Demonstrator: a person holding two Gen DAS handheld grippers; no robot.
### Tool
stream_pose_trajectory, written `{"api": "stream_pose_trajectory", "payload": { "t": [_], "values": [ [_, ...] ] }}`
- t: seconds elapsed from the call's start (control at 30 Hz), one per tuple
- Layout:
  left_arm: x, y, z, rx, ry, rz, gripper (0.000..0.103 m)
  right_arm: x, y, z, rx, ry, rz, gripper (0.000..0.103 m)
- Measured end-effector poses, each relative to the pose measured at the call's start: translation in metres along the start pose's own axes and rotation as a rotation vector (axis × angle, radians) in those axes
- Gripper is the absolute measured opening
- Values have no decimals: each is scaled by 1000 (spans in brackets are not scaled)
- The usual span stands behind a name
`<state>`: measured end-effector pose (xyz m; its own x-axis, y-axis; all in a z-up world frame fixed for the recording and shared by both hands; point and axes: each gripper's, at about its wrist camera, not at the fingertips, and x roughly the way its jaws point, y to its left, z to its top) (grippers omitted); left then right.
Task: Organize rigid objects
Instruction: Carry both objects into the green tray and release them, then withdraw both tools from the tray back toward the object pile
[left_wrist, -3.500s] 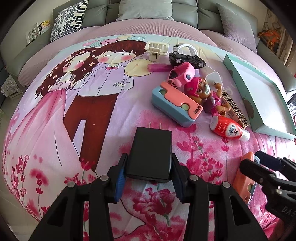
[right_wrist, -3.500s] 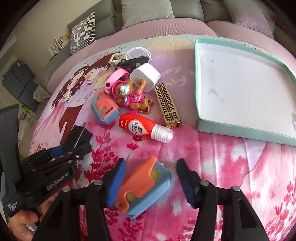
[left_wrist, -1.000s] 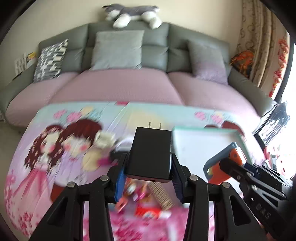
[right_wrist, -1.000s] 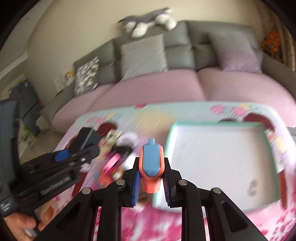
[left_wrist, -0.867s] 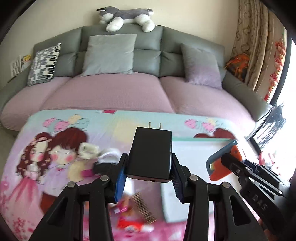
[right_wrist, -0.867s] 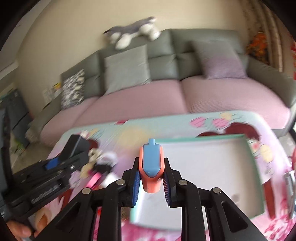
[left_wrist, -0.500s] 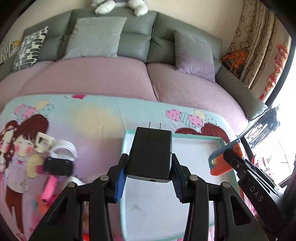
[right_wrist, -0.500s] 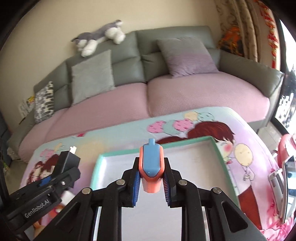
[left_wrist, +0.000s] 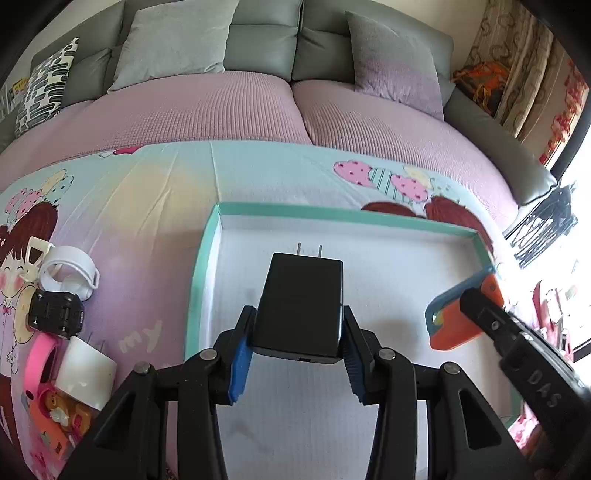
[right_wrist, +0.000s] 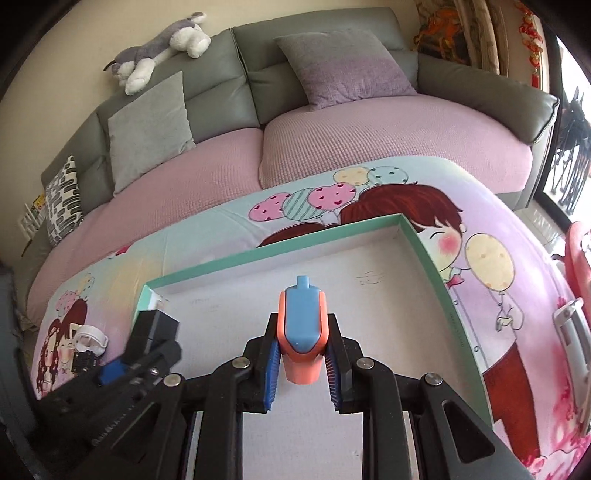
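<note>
Now left wrist view: left gripper (left_wrist: 297, 360) clamps black charger (left_wrist: 300, 306), long axis along the fingers, prongs pointing away, over the tray (left_wrist: 201, 258); half a second ago the tray sat lower and smaller. Right wrist view: right gripper (right_wrist: 300, 373) clamps orange-blue case (right_wrist: 302, 325), nub forward, above the tray (right_wrist: 430, 258), closer than before.

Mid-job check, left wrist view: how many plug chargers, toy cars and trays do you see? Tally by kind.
Plug chargers: 2 (black charger gripped in the left claw; white charger on the cloth)
Toy cars: 1 (black toy car)
Trays: 1 (teal-rimmed tray)
Total: 4
</note>
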<state>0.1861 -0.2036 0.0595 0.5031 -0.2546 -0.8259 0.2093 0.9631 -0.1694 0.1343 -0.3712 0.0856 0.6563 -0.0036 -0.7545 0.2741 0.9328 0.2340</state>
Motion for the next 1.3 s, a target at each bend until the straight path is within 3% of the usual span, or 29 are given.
{"api": "stream_pose_trajectory", "payload": {
  "t": [0.27,0.47,0.57,0.63,0.8,1.07,1.2,1.3],
  "values": [
    [21,2,-8,-4,57,53,45,12,-5,-3,21,33,18,24],
    [20,-6,-11,23,62,80,46,9,-8,-2,11,30,-19,26],
    [20,-6,-11,28,68,94,47,8,-10,-2,-8,25,-77,32],
    [21,-5,-11,21,70,104,53,8,-10,-3,-26,28,-114,37],
    [22,0,-11,9,74,131,60,15,-14,-5,-50,55,-197,55],
    [22,4,-10,-20,84,118,62,16,-23,-6,-32,75,-238,60],
    [21,4,-10,-23,83,110,64,11,-25,-5,-22,65,-248,67],
    [21,2,-10,-15,79,99,70,8,-25,-4,-23,53,-253,72]
  ]
}}
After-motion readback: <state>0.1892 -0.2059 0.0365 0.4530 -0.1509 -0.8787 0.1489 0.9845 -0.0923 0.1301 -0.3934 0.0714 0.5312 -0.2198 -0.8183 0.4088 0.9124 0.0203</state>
